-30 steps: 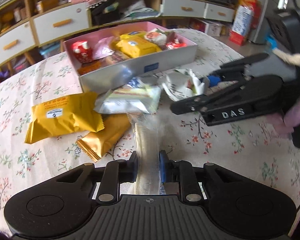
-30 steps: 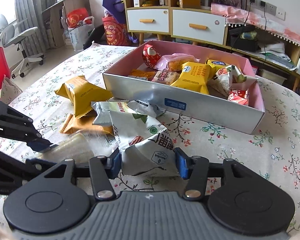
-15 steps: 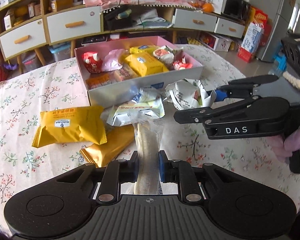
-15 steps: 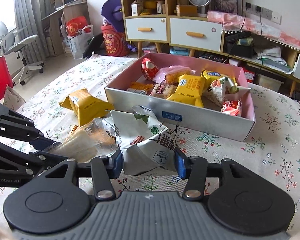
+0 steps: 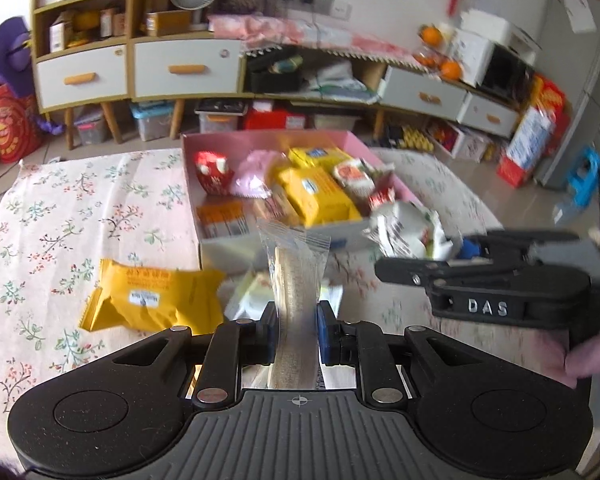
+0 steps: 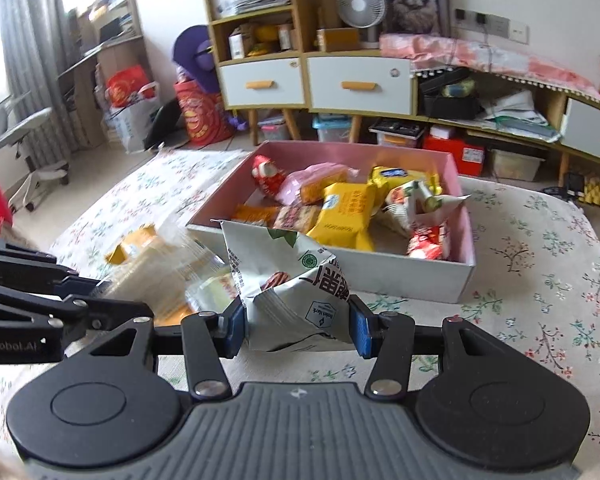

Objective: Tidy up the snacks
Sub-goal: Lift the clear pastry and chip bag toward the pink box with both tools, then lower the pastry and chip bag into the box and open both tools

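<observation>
Two snack packs held off the floral tablecloth (image 5: 80,200): clear-wrapped biscuit pack (image 5: 296,276) pinched upright in the nearly closed left gripper (image 5: 298,330), white crumpled snack bag (image 6: 292,292) clamped in the partly open right gripper (image 6: 298,330), blue pads pressing both its sides. Just beyond both tools, pink-lined box (image 6: 466,240) already stocked with yellow, red and pink packets. Down to the left of the left gripper, yellow packet (image 5: 152,300) lying on the cloth.
</observation>
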`<action>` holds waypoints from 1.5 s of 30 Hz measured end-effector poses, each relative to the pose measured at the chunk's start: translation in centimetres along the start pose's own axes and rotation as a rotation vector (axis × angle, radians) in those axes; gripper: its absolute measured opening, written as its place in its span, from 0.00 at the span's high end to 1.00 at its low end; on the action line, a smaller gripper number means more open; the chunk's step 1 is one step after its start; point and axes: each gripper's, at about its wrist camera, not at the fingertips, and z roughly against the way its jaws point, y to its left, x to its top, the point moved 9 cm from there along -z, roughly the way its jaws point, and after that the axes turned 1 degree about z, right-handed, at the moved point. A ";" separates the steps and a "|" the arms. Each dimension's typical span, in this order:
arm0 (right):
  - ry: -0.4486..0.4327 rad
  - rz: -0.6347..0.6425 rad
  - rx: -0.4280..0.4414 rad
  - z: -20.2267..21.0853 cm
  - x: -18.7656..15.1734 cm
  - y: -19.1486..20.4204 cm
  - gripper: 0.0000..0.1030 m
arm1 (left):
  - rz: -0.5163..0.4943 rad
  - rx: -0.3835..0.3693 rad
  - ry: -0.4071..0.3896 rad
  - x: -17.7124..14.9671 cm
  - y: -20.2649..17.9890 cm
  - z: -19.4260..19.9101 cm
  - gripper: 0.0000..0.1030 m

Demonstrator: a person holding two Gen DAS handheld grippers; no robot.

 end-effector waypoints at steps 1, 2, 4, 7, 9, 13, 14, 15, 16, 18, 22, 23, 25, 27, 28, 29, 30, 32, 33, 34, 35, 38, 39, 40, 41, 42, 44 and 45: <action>-0.005 -0.012 -0.002 -0.1 0.2 -0.2 0.54 | 0.016 0.003 -0.005 0.3 0.1 -0.2 0.84; -0.008 -0.022 -0.003 -0.2 0.4 -0.4 0.54 | 0.030 0.007 -0.009 0.6 0.2 -0.3 0.84; -0.015 -0.043 -0.010 -0.4 0.9 -0.8 0.54 | 0.058 0.015 -0.017 1.2 0.5 -0.6 0.84; -0.032 -0.075 -0.015 -0.4 1.6 -1.3 0.54 | 0.085 0.037 -0.033 2.3 1.1 -1.2 0.84; -0.044 -0.100 -0.020 -0.5 2.1 -1.6 0.54 | 0.109 0.047 -0.046 3.0 1.6 -1.4 0.84; -0.059 -0.135 -0.036 -1.1 2.9 -2.5 0.54 | 0.159 0.053 -0.061 4.5 2.3 -2.1 0.84; -0.060 -0.141 -0.043 -1.4 3.0 -2.7 0.54 | 0.167 0.051 -0.059 4.9 2.4 -2.5 0.84; -0.061 -0.144 -0.049 -1.6 3.0 -3.0 0.54 | 0.175 0.044 -0.057 5.3 2.5 -2.9 0.84; -0.061 -0.146 -0.057 -1.9 3.1 -3.3 0.54 | 0.181 0.040 -0.055 5.6 2.6 -3.3 0.84; -0.050 -0.145 -0.081 -2.6 3.0 -3.9 0.54 | 0.178 0.052 -0.051 6.2 2.9 -4.4 0.84; -0.023 -0.153 -0.112 -4.0 2.8 -5.0 0.54 | 0.156 0.099 -0.036 6.9 3.8 -6.7 0.84; -0.016 -0.152 -0.115 -4.3 2.8 -5.2 0.53 | 0.159 0.108 -0.026 7.0 4.2 -7.5 0.83; -0.012 -0.145 -0.111 -4.7 3.0 -5.4 0.53 | 0.161 0.132 -0.012 7.2 5.0 -8.5 0.83; -0.006 -0.139 -0.103 -5.0 3.1 -5.4 0.52 | 0.158 0.139 -0.013 7.7 5.5 -9.4 0.83; -0.001 -0.131 -0.103 -5.3 3.1 -5.3 0.52 | 0.151 0.147 -0.015 8.0 5.6 -9.8 0.83; 0.001 -0.126 -0.104 -5.4 3.1 -5.3 0.52 | 0.142 0.157 -0.016 8.2 5.7 -10.1 0.83; 0.002 -0.122 -0.105 -5.6 3.2 -5.3 0.51 | 0.131 0.166 -0.013 8.4 5.8 -10.5 0.83; 0.004 -0.121 -0.102 -6.0 3.4 -5.3 0.51 | 0.120 0.177 -0.007 8.6 6.0 -11.3 0.83; 0.003 -0.123 -0.100 -6.2 3.5 -5.4 0.50 | 0.118 0.181 -0.005 8.5 6.1 -11.7 0.84; 0.000 -0.125 -0.100 -6.4 3.6 -5.4 0.51 | 0.118 0.182 -0.006 8.6 6.2 -12.0 0.84; 0.003 -0.129 -0.100 -6.6 3.6 -5.5 0.51 | 0.121 0.180 -0.009 8.7 6.4 -12.3 0.84; 0.006 -0.135 -0.093 -7.2 3.7 -5.6 0.51 | 0.126 0.178 -0.014 8.8 6.6 -13.0 0.83; 0.006 -0.138 -0.090 -7.3 3.7 -5.6 0.51 | 0.124 0.180 -0.016 8.8 6.8 -13.2 0.83; 0.004 -0.144 -0.085 -7.5 3.8 -5.7 0.51 | 0.122 0.181 -0.016 8.9 6.8 -13.4 0.83; 0.001 -0.151 -0.081 -7.5 3.9 -5.7 0.51 | 0.120 0.183 -0.016 8.9 6.8 -13.6 0.83; 0.000 -0.157 -0.077 -7.6 4.0 -5.8 0.51 | 0.120 0.187 -0.016 8.8 6.9 -13.7 0.83; -0.007 -0.165 -0.073 -7.6 4.0 -5.8 0.51 | 0.123 0.191 -0.015 8.7 7.1 -14.0 0.83; -0.010 -0.168 -0.072 -7.7 4.0 -5.9 0.51 | 0.120 0.186 -0.019 8.6 7.0 -14.0 0.82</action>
